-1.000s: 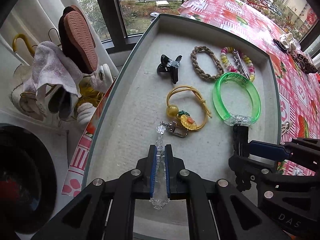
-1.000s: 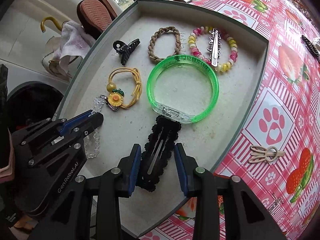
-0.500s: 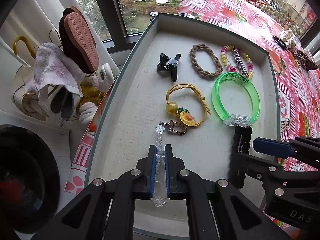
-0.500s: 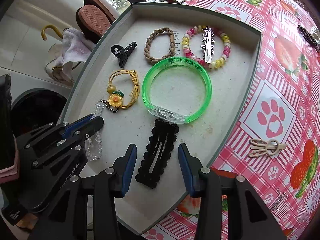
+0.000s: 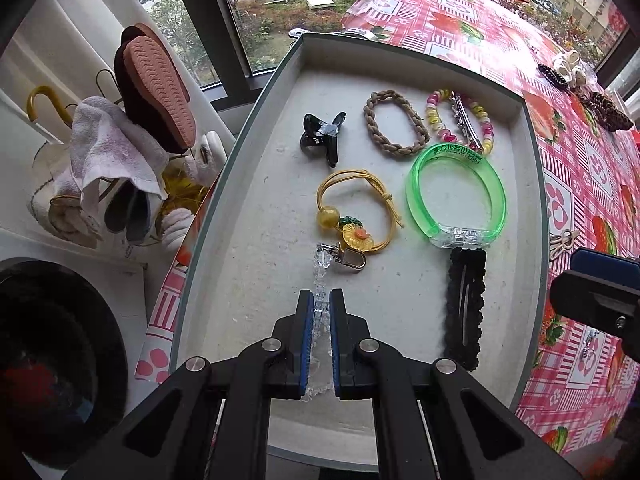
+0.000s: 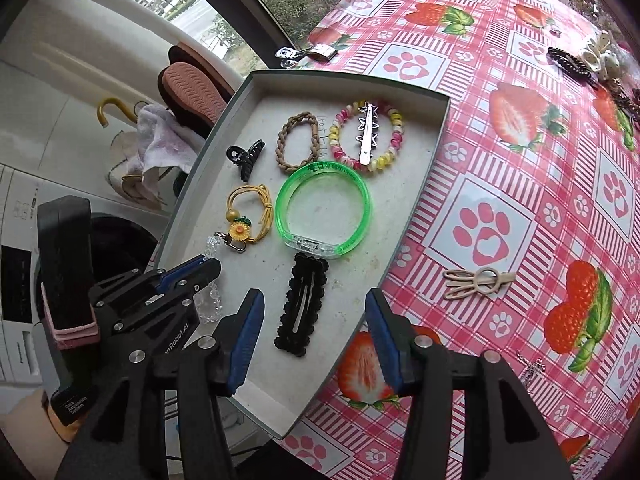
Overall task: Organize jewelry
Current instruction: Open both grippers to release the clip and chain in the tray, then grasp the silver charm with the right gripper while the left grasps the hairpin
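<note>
A grey tray (image 5: 256,128) (image 6: 424,184) holds a black claw clip (image 5: 323,137), a braided brown band (image 5: 394,129), a beaded bracelet with a silver clip (image 5: 460,120), a green bangle (image 5: 456,196) (image 6: 323,207), a yellow hair tie with a flower (image 5: 354,216) and a black scalloped snap clip (image 5: 464,306) (image 6: 301,305). My left gripper (image 5: 319,312) is shut on a clear crystal bead chain (image 5: 322,268) lying on the tray floor. My right gripper (image 6: 314,328) is open and empty, raised above the black snap clip.
The tray sits on a red strawberry and paw-print tablecloth (image 6: 520,200). A beige hair clip (image 6: 476,282) lies on it right of the tray. More hair pieces (image 6: 580,62) lie at the far right. A rack with slippers and a towel (image 5: 132,128) stands left.
My right gripper opened wider, let go of the black snap clip and drew back and up from the tray. My left gripper stayed shut on the crystal chain.
</note>
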`<state>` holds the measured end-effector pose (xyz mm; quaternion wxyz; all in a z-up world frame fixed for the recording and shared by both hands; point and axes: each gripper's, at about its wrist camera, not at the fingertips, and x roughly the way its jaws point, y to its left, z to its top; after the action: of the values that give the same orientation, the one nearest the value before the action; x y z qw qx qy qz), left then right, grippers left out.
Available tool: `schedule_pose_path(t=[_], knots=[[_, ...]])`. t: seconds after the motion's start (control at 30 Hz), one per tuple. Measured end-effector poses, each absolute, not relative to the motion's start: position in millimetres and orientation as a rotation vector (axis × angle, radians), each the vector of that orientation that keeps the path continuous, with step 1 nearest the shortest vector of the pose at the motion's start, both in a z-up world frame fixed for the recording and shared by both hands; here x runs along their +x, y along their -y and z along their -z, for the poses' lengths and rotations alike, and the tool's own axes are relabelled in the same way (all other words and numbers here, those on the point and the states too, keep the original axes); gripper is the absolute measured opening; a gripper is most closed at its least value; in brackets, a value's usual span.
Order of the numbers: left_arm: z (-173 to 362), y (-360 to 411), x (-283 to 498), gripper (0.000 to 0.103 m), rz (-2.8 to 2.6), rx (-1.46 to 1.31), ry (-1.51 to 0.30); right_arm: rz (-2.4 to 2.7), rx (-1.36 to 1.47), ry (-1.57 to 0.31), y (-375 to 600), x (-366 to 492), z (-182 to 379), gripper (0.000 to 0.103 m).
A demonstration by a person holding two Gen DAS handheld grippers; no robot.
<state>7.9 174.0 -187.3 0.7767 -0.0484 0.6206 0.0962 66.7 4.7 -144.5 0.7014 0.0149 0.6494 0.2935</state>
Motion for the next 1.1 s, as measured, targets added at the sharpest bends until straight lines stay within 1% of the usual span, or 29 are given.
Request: schedule_pose_path(t=[0.13,0.2,0.33,0.77,0.83,0.87,1.1], knots=[[185,-170,10,0.014,-0.202,-0.089,-1.345,-0.6,0.076,-1.435,24,67,137,0.057],[183,-168,10,0.014,-0.207,-0.084,-1.345,-0.565,0.096,-1.429,38,69,135,0.06],[181,-168,11,0.014,-0.209,-0.079,-1.349,-0.488,0.135,-1.43,70,68,134,0.06],[179,-158,8,0.015,-0.206,-0.038,-1.363,-0.251,0.241,-1.476,169,47,155,0.06],[178,-158,8,0.086,-0.215,-0.035,-1.372,-0.234,0.256,-1.486,177,43,159,0.06],[174,-158,7,0.103,-0.244,-0.028,-1.348,-0.228,0.261,-1.49,180,40,161,0.06],[167,-145,15,0.103,-0.217,0.075,-1.32,-0.212,0.295,-1.494,188,32,168,0.063]])
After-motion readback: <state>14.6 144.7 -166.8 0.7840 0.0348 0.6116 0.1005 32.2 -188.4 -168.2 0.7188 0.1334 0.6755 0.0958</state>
